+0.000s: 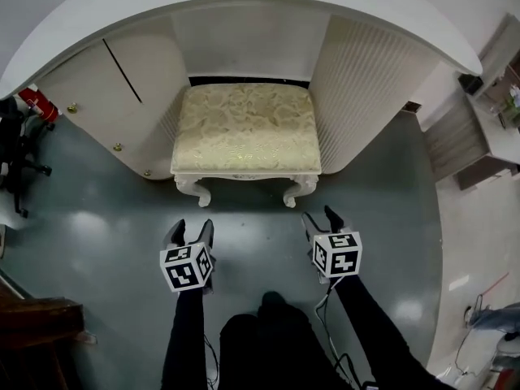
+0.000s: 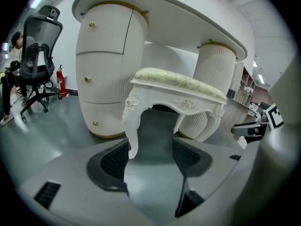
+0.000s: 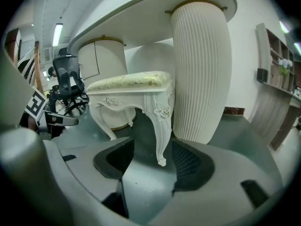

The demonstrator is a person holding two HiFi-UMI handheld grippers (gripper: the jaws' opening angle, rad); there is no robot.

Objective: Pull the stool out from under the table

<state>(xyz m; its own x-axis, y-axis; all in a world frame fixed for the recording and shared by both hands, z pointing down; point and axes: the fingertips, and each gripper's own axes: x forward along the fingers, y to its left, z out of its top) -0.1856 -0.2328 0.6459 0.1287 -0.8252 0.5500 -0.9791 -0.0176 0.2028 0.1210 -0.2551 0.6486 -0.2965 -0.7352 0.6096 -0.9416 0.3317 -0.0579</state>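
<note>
Plainly, square markers (image 1: 187,266) on left claw (image 1: 192,227), right claw (image 1: 320,216).

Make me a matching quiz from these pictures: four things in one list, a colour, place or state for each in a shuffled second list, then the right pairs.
1 stool
2 left tongs
3 office chair
4 fire extinguisher

A red, standing left of the table
B open, nothing between them, short of the stool
C black, on castors
D cream patterned seat, partly under the table

Pairs: 1-D, 2-B, 3-C, 4-A
</note>
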